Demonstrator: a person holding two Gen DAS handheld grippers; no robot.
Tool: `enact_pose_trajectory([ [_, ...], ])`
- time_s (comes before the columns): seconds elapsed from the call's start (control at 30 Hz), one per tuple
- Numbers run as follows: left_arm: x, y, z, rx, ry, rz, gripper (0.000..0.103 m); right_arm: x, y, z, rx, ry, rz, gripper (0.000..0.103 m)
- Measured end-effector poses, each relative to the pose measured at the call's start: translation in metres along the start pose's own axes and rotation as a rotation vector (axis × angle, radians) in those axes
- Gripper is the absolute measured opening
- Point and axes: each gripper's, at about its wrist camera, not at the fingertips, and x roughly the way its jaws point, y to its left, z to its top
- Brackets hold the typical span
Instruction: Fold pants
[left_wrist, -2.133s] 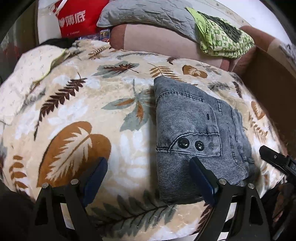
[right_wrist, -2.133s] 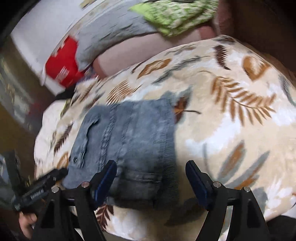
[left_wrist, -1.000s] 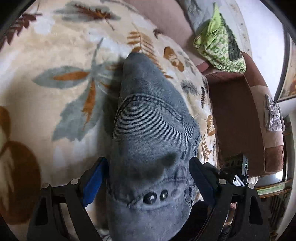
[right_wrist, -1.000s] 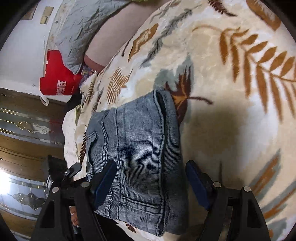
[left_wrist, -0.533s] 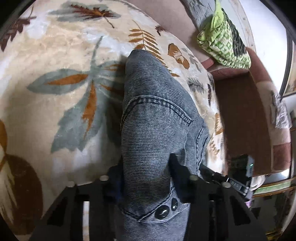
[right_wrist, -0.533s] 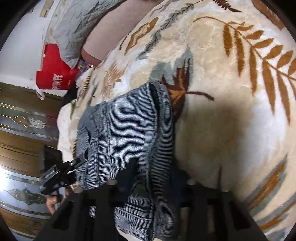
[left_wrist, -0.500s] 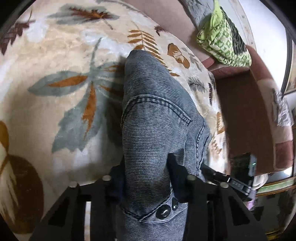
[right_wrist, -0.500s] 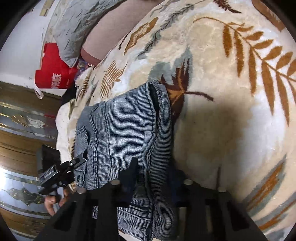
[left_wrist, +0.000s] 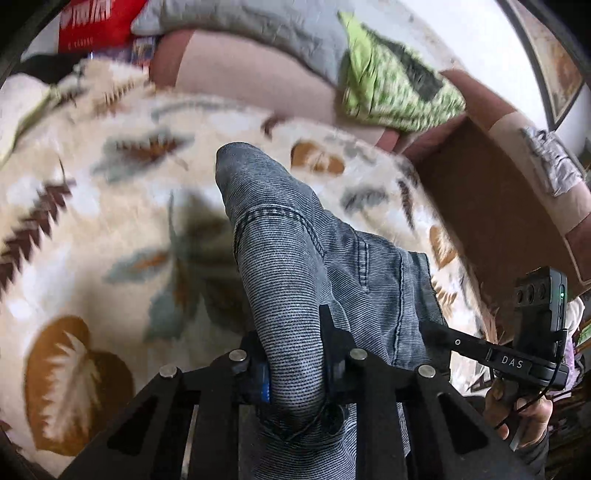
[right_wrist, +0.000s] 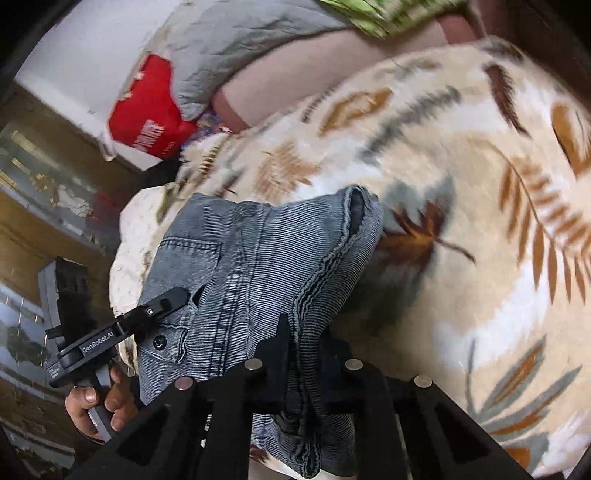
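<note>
So both the left gripper and right gripper have just clamped the near edge of the folded grey jeans on the leaf-print blanket, looks like mid-fold; next it wants carrying over evenly.

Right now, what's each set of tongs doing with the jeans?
Left tongs: just closed, clamped on the near edge of the folded jeans.
Right tongs: just closed, clamped on the jeans' other near corner.

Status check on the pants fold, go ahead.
Left tongs and right tongs just closed, both clamped on folded jeans. Near edge raised off leaf-print blanket. Nothing in the way.
</note>
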Motion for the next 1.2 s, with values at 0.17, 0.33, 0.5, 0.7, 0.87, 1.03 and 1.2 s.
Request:
enact_pose_trajectory([
  [0.17, -0.029, 0.004, 0.03, 0.026, -0.114, 0.011, 0.021, -0.009, 0.034, 0.037, -0.074, -0.069, 0.029, 0.013],
  [0.33, -0.023, 0.026, 0.06, 0.003, -0.148, 0.02, 0.021, -0.002, 0.058, 0.071, -0.135, -0.099, 0.021, 0.013],
  [0.5, 0.0, 0.033, 0.078, -0.003, -0.167, 0.024, 0.021, 0.023, 0.064, 0.095, -0.149, -0.099, 0.004, 0.013],
  [0.7, 0.04, 0.048, 0.08, -0.017, -0.123, 0.042, 0.022, 0.058, 0.044, 0.104, -0.137, -0.078, -0.031, 0.013],
  [0.87, 0.086, 0.07, 0.069, -0.087, 0.011, 0.146, 0.06, 0.11, 0.015, 0.098, -0.102, 0.033, -0.104, 0.017],
  [1.03, 0.058, 0.063, 0.058, -0.094, -0.054, 0.248, 0.075, 0.104, 0.011, 0.089, -0.107, -0.002, -0.21, 0.031],
  [1.2, 0.028, 0.048, 0.042, -0.073, -0.104, 0.372, 0.08, 0.069, 0.045, 0.066, -0.214, -0.104, -0.283, 0.053],
])
